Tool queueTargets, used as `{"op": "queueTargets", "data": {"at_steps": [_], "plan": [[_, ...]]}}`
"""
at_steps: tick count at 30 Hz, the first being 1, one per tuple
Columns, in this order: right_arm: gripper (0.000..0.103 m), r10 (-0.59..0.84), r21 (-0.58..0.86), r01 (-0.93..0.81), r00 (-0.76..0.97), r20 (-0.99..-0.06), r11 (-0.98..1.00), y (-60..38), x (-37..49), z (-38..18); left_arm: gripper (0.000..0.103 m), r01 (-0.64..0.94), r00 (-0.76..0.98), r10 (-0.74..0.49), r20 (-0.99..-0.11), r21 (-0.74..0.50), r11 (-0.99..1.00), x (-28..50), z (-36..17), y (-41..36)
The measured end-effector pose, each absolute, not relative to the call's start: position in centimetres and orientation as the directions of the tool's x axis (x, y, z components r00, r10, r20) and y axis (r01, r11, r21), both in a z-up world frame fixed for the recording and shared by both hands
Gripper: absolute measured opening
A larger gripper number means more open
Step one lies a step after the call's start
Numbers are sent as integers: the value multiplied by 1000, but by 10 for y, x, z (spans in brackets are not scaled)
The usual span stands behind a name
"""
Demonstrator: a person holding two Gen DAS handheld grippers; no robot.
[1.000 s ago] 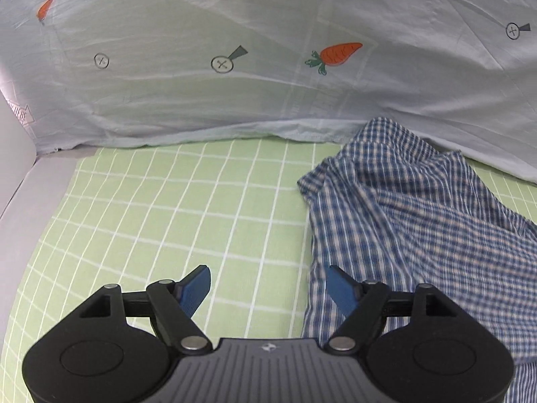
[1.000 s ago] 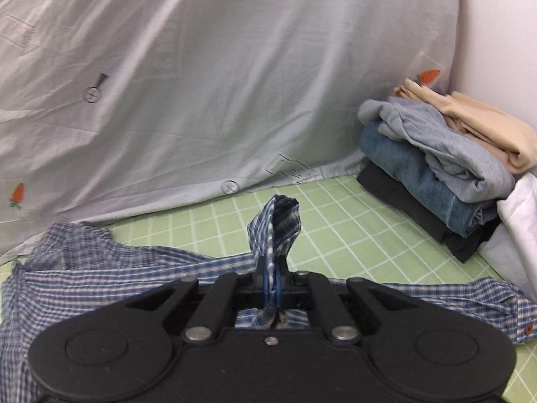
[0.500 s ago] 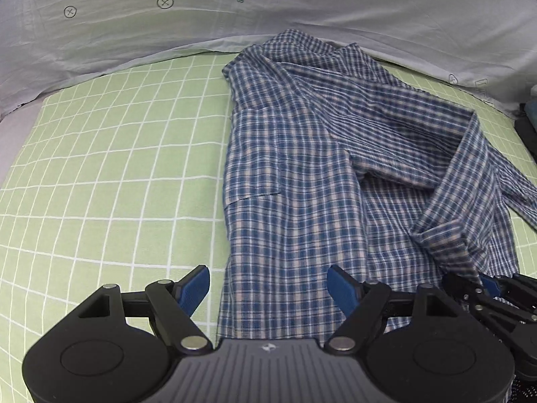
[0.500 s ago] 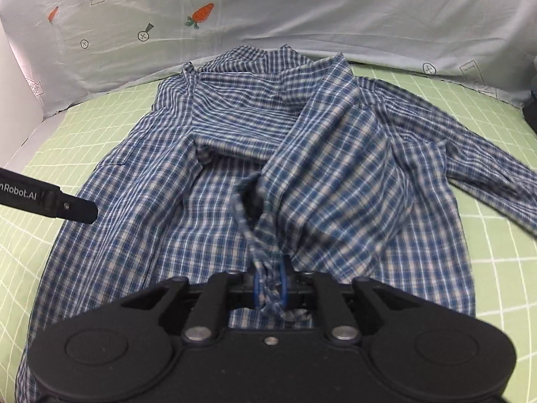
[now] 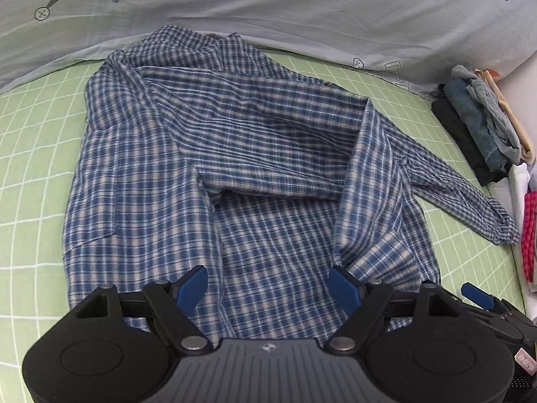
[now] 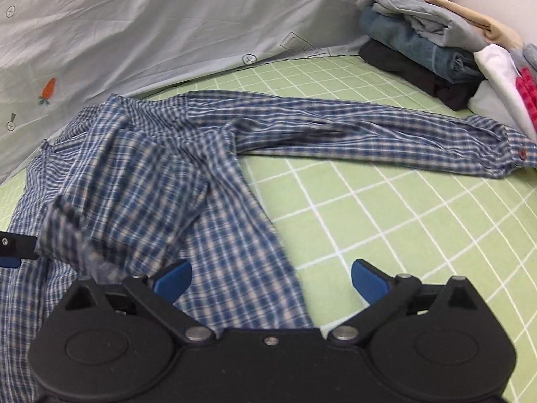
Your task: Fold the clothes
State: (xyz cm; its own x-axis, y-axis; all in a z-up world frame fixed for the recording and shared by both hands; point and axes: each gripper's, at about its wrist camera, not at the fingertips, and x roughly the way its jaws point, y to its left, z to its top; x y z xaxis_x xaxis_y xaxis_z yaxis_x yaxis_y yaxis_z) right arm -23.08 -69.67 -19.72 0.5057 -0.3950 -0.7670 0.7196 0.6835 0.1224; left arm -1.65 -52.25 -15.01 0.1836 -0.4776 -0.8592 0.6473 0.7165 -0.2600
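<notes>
A blue checked shirt [image 5: 235, 168] lies spread on the green grid sheet [image 5: 33, 168], collar toward the far side. My left gripper [image 5: 268, 278] hovers over its near hem, jaws wide and still opening a little, with nothing pinched. One fingertip of my right gripper [image 5: 476, 297] shows at the lower right. In the right wrist view my right gripper [image 6: 270, 275] is opening over the shirt [image 6: 151, 174] edge, its pads clear of the cloth. A blurred fold [image 6: 77, 228] drops at the left. One sleeve [image 6: 369, 134] stretches right across the sheet [image 6: 402, 218].
A stack of folded clothes [image 6: 419, 43] stands at the far right, with white and red garments [image 6: 503, 77] beside it. A pale quilt with carrot prints [image 5: 302, 16] is bunched along the back. Part of my left gripper [image 6: 13, 248] pokes in at the left edge.
My right gripper opened and let go of the shirt cloth, which fell onto the shirt. Both grippers swung down over the shirt's near edge.
</notes>
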Motion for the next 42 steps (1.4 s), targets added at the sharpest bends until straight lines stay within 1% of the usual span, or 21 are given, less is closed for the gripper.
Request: {"op": "queueTargets", "data": {"at_steps": [5, 9, 11, 13, 16, 19, 23, 24, 25, 26, 27, 28, 29, 30, 32, 37, 42], "plan": [[103, -410, 98, 738, 474, -779, 668, -703, -234, -208, 80, 629, 108, -538, -836, -361, 688, -10, -162, -540], [103, -422, 62, 732, 458, -782, 679, -702, -227, -210, 80, 552, 16, -633, -774, -521, 651, -2, -171, -546], [103, -426, 51, 726, 456, -781, 686, -702, -225, -210, 80, 505, -18, -687, -726, -600, 621, -1, -170, -545], [103, -428, 43, 721, 457, -780, 692, -701, -224, -211, 80, 473, -41, -722, -690, -650, 595, 0, -171, -543], [103, -433, 35, 718, 457, -777, 695, -701, -224, -211, 80, 440, -47, -739, -672, -678, 589, 1, -172, -541], [103, -440, 25, 717, 454, -775, 696, -700, -223, -212, 80, 425, -32, -714, -699, -656, 624, 2, -176, -540], [103, -446, 17, 717, 451, -773, 697, -698, -223, -213, 77, 403, -28, -697, -716, -647, 648, 5, -183, -538], [103, -446, 17, 717, 452, -773, 697, -699, -223, -213, 70, 396, -32, -696, -718, -648, 651, 7, -185, -538], [103, -445, 17, 716, 452, -773, 698, -699, -223, -212, 61, 389, -35, -693, -720, -649, 654, 8, -187, -538], [103, -446, 17, 717, 452, -773, 697, -699, -222, -213, 54, 381, -40, -687, -725, -647, 661, 8, -189, -539], [103, -446, 17, 717, 452, -773, 697, -699, -222, -212, 34, 374, -46, -680, -732, -643, 668, 8, -192, -539], [103, -446, 16, 717, 452, -773, 697, -699, -222, -212, 9, 369, -51, -664, -746, -632, 682, 8, -194, -539], [103, -446, 17, 717, 452, -773, 697, -699, -222, -213, 3, 364, -56, -648, -760, -619, 695, 8, -196, -538], [103, -446, 17, 717, 451, -773, 697, -699, -222, -213, 5, 360, -60, -632, -772, -607, 708, 8, -199, -538], [103, -445, 18, 718, 450, -774, 696, -699, -222, -212, 4, 358, -51, -628, -777, -601, 715, 6, -197, -533], [103, -425, 51, 721, 462, -778, 691, -697, -228, -209, 3, 359, -15, -647, -763, -608, 708, -7, -180, -512], [103, -432, 53, 705, 490, -757, 707, -683, -239, -199, 2, 340, 43, -665, -746, -614, 712, -34, -160, -481]]}}
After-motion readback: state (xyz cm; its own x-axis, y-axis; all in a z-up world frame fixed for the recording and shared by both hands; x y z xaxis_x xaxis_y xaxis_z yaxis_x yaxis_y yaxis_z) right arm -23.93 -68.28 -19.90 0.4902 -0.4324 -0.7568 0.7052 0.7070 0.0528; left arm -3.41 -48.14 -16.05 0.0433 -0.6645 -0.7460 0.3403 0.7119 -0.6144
